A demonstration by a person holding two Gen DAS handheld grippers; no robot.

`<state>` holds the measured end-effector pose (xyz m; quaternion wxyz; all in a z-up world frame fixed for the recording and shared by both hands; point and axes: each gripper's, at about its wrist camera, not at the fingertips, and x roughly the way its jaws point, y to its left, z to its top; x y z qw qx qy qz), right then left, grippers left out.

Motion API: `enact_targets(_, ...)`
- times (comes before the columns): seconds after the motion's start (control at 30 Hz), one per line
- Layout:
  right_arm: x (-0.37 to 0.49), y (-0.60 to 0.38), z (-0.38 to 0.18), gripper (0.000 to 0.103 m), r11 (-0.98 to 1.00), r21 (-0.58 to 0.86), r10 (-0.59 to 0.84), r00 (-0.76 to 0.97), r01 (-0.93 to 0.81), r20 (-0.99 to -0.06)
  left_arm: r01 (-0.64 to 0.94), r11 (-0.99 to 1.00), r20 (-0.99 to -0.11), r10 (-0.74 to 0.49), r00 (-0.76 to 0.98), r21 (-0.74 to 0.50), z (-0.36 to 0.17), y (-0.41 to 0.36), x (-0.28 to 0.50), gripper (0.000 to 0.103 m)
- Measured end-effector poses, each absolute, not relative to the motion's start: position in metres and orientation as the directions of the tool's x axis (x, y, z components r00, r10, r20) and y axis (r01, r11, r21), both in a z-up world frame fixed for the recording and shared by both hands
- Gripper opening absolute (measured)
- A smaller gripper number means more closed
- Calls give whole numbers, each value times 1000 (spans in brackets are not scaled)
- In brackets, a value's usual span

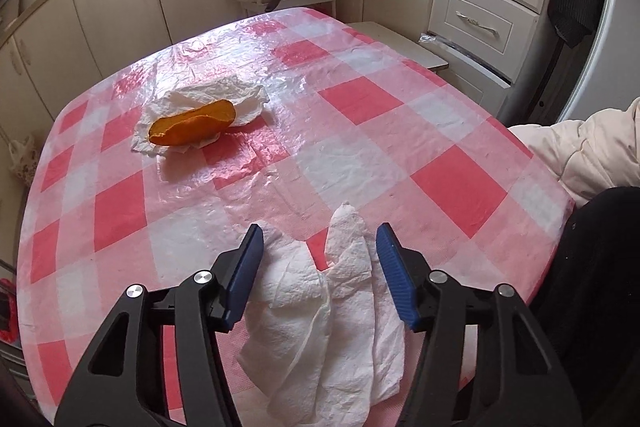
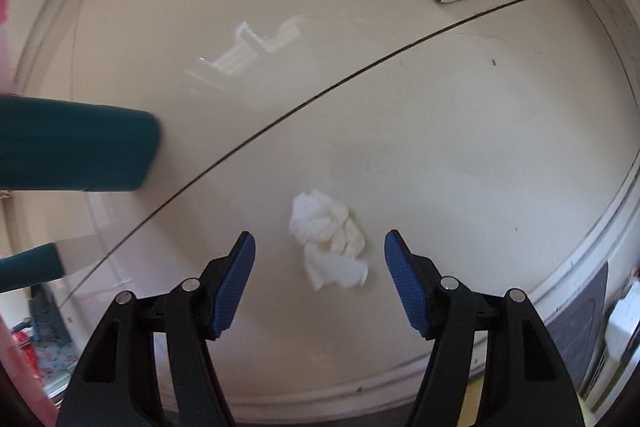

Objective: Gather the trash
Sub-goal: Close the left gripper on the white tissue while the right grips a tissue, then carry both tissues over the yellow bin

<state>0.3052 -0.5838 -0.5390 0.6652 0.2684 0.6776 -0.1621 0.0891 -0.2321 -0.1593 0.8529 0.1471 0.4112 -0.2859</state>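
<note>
Presently, the left hand-held gripper [image 1: 320,239] stands part-open astride a white paper towel [image 1: 324,327] on the checked tabletop [image 1: 360,99], pads not visibly pressing it, its near end cut off; farther off, orange peel [image 1: 192,127] lies on another tissue [image 1: 224,98]. Right hand-held gripper [image 2: 320,247]: jaws wide, empty, over a blurred crumpled tissue [image 2: 328,243] on the pale floor [image 2: 440,127].

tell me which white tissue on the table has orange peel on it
The far crumpled white tissue, carrying the curved orange peel. The near white tissue, between the left gripper's fingers, is bare.
</note>
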Motion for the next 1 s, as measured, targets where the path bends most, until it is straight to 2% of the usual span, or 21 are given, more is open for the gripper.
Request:
enact_targets(0.17,306,-578,-561,61,829,104,127,-4,550,-992,609,793,-774,-374,512,20,-160,-233,86,52)
enact_targets(0.33,309,-568,-564,58,879,37,45,-5,476,-999,621,782,-758,-373,535,54,-158,-235,79,47)
enact_targets(0.43,307,-568,-565,45,891,3,5,-2,455,-1000,622,782,-757,-378,533,48,-158,-235,79,45)
enact_targets(0.47,308,-568,-563,29,889,5,4,3,458,-1000,624,780,-757,-382,530,44,-157,-235,79,41)
enact_targets(0.53,306,-569,-566,24,890,14,14,2,455,-1000,637,770,-758,-395,519,35,-157,-237,77,32)
enact_targets(0.6,300,-571,-567,21,882,37,40,5,469,-999,651,759,-762,-407,503,24,-157,-240,75,16)
enact_targets(0.7,286,-574,-558,21,840,126,115,54,527,-992,669,743,-771,-418,480,14,-156,-246,72,2)
enact_targets(0.8,280,-577,-528,21,802,236,183,151,549,-972,666,746,-781,-418,465,-3,-156,-248,73,2)
enact_targets(1.0,238,-594,-440,21,748,386,218,348,540,-912,634,771,-789,-427,442,-62,-149,-245,77,2)
